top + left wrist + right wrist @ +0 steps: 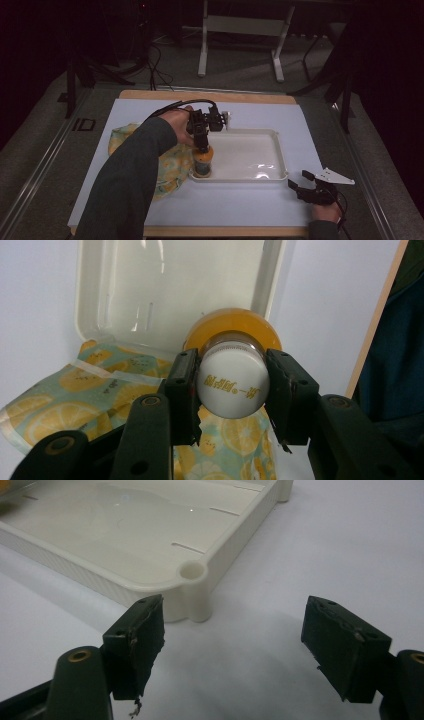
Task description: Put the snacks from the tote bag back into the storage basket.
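A small bottle of orange drink (203, 161) with a white cap (232, 381) stands upright at the near left corner of the cream tray (272, 172). My left gripper (201, 141) points down over it, jaws shut on the white cap, one pad on each side. In the left gripper view the bottle's orange body (231, 323) shows below the cap, over the tray's corner (90, 337). My right gripper (300, 181) rests on the white mat to the right of the tray, jaws wide open and empty, facing the tray's corner post (193, 575).
A lemon-print cloth (172, 167) lies crumpled left of the tray, partly under my left forearm. The white mat (240, 205) covers a wooden board. Table legs (202, 45) and cables stand on the floor beyond the far edge.
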Demonstrator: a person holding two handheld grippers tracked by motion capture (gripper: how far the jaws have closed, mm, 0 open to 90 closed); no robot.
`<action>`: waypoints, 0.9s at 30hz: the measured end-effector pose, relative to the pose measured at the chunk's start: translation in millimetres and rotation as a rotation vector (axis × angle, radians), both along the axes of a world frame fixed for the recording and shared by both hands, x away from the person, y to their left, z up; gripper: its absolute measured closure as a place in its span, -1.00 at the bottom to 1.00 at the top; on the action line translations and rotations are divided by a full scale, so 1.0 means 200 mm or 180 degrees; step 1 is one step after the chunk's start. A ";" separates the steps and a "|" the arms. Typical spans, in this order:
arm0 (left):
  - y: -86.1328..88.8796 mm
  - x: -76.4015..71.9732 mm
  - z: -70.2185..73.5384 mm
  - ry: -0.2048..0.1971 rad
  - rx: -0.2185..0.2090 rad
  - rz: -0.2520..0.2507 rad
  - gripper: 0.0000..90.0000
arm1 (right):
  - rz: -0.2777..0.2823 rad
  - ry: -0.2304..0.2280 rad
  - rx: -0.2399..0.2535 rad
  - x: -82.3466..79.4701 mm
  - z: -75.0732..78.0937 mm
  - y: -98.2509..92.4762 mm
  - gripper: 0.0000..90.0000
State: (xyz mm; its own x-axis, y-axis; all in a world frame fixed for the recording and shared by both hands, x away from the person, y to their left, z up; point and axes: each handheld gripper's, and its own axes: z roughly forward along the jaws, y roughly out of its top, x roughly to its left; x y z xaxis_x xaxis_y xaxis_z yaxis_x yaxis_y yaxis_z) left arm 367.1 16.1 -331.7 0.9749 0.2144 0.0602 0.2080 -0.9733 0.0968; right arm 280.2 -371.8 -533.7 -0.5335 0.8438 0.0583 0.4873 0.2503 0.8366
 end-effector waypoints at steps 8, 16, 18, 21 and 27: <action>-0.02 -0.01 -0.03 -0.0002 0.0084 0.0002 0.32 | 0.0002 0.0000 -0.0001 0.00 0.00 0.00 -0.45; -0.04 -0.02 -0.09 -0.0005 0.0137 -0.0021 0.31 | -0.0001 -0.0002 0.0002 0.00 0.00 0.00 -0.45; -0.05 -0.02 -0.09 -0.0012 0.0139 -0.0043 0.31 | -0.0001 0.0000 0.0000 0.00 0.00 0.00 -0.45; -0.05 -0.02 -0.10 -0.0025 0.0127 -0.0079 0.30 | -0.0001 -0.0003 0.0005 0.00 0.00 0.00 -0.45; -0.05 -0.03 -0.09 -0.0027 0.0053 -0.0141 0.23 | 0.0002 -0.0004 -0.0001 0.00 0.00 0.00 -0.45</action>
